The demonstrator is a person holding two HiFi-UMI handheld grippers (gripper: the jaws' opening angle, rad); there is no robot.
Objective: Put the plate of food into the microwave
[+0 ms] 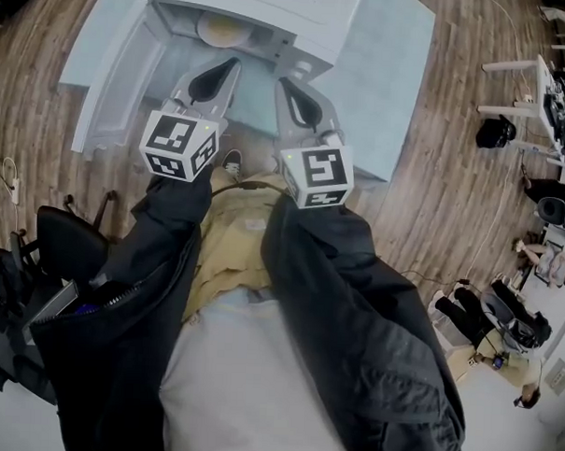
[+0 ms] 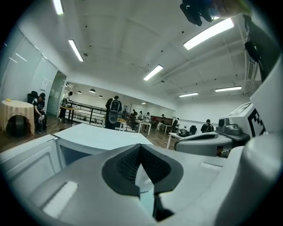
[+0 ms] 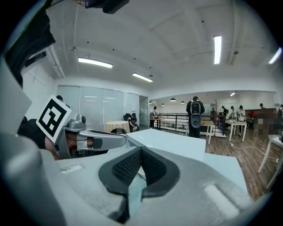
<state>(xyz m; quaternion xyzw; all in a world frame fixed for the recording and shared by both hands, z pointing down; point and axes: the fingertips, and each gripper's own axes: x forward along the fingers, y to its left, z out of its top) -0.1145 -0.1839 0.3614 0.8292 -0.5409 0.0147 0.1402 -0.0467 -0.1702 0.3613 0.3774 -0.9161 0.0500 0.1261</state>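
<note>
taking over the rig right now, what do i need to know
Left gripper: shut, empty, held in front of the microwave.
Right gripper: shut, empty, beside the left one.
Plate of food: appears to sit inside the microwave, which stands on the light blue table.
Done: plate looks placed.
Left: the microwave door stands open to the left; closing it is probably the next step.

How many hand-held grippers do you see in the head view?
2. The left hand-held gripper points at the open microwave; the right hand-held gripper is beside it, on its right. Both are shut and empty.
</note>
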